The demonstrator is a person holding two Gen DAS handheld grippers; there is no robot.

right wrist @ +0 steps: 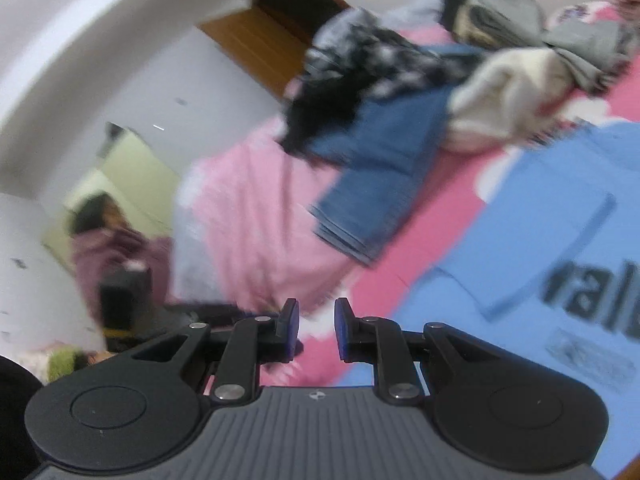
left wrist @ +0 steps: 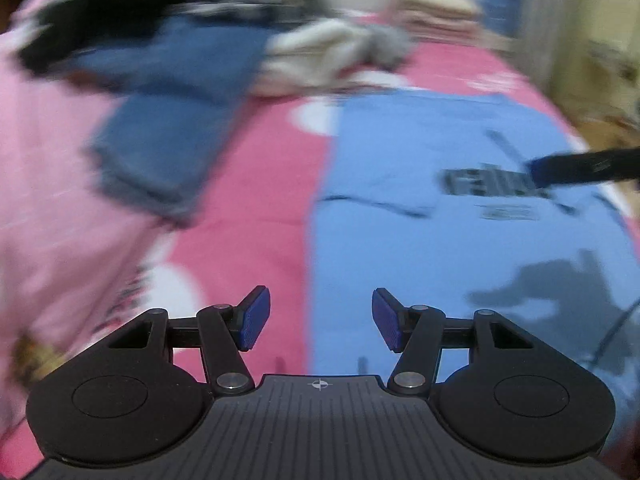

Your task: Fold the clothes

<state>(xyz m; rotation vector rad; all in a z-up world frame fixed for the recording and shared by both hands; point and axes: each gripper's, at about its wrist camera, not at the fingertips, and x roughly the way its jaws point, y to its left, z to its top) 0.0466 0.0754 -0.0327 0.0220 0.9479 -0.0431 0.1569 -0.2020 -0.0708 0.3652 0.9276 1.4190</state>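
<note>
A light blue T-shirt (left wrist: 460, 200) with a dark print lies spread flat on the pink bed cover (left wrist: 260, 200). My left gripper (left wrist: 320, 318) hovers open over the shirt's left edge, with nothing between its blue pads. A black finger (left wrist: 580, 170) of the right gripper reaches in from the right, above the print. In the right wrist view the same T-shirt (right wrist: 540, 240) fills the right side. My right gripper (right wrist: 316, 330) is open with a narrow gap, holding nothing, above the shirt's edge. Both views are blurred by motion.
Folded blue jeans (left wrist: 160, 140) (right wrist: 380, 180) lie left of the shirt. Behind them is a heap of black-and-white (right wrist: 360, 60), cream (right wrist: 508, 92) and grey clothes (right wrist: 540, 20). A person in a mauve top (right wrist: 108, 240) shows at far left, beside a wooden door (right wrist: 272, 40).
</note>
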